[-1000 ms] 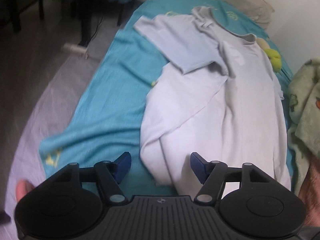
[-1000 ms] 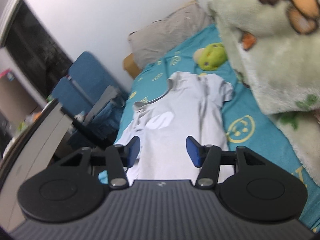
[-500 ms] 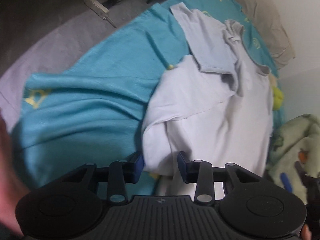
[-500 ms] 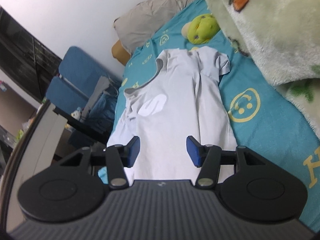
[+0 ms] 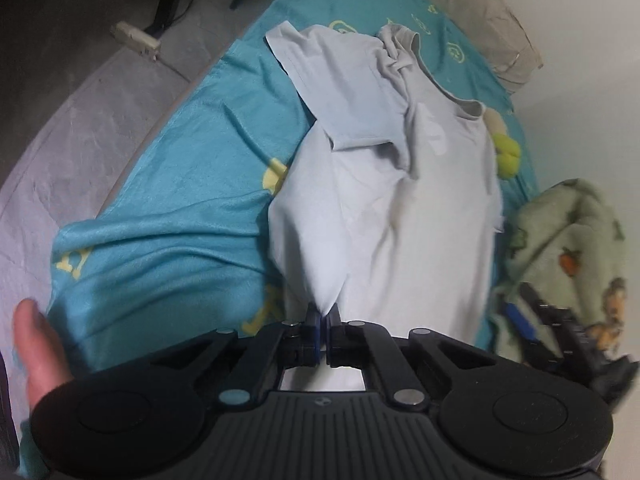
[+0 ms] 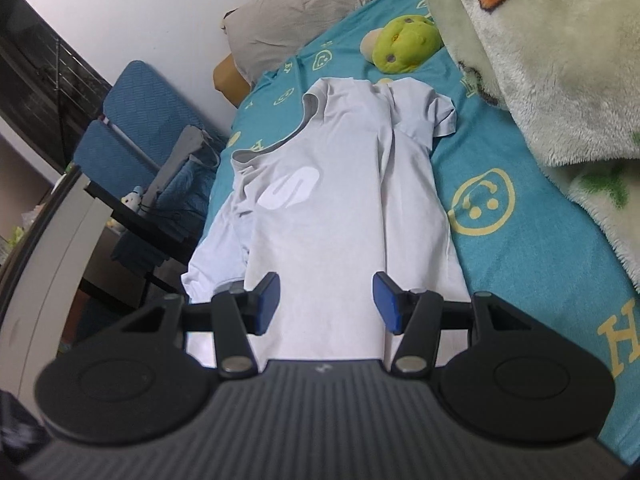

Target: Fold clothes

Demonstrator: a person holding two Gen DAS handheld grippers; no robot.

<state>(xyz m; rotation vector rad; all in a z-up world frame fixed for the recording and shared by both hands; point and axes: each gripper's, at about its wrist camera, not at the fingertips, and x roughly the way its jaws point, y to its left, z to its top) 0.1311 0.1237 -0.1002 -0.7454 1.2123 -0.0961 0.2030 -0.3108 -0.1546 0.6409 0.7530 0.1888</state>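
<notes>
Left wrist view: the left gripper (image 5: 324, 322) has just closed, pinching the T-shirt (image 5: 384, 216) hem on the bed (image 5: 180, 184); the right gripper (image 6: 326, 300) hovers open above it.

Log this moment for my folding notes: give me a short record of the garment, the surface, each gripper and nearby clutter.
garment: pale T-shirt, spread lengthwise, one sleeve folded in
surface: teal bedsheet with yellow smiley prints
left gripper: shut on the T-shirt's hem, cloth drawn up into a peak
right gripper: open, over the T-shirt's lower end, nothing gripped
nearby: green plush toy beyond the collar, fleece blanket, grey pillow
</notes>
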